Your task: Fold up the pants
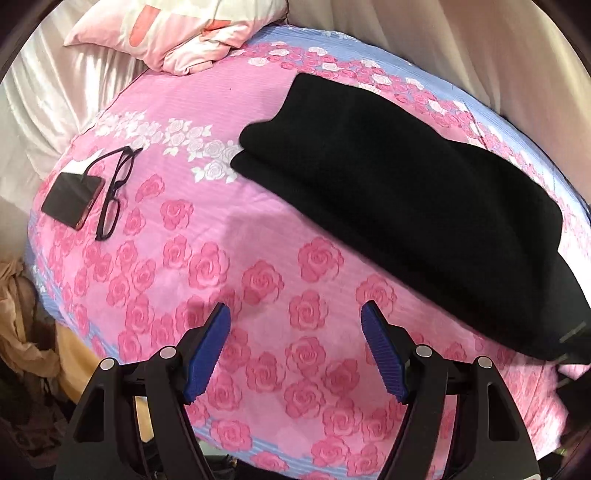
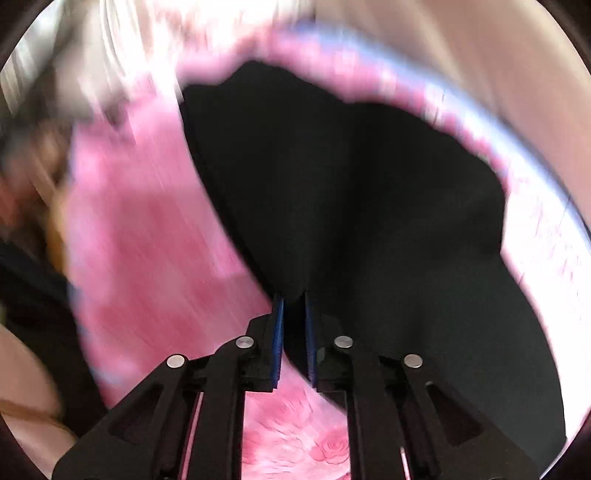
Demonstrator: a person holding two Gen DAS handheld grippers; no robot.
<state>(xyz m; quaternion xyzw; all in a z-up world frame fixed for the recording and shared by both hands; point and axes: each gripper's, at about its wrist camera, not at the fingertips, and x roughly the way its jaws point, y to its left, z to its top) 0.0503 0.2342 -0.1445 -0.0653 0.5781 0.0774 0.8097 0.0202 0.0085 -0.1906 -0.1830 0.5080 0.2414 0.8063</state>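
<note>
The black pants (image 1: pixel 406 206) are being kept on the bed (image 1: pixel 229 229), partly folded, with the long axis running diagonally up-left to lower-right of the left gripper (image 1: pixel 295 343), whose fingers are being held wide apart over bare sheet, empty. The near edge is being pinched by the nearly closed right gripper (image 2: pixel 294 332), the nearer one.

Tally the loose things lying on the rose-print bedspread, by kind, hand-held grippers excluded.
Black pants: 1
Eyeglasses: 1
Phone: 1
Pink pillow or bedding bundle: 1
Total: 4
</note>
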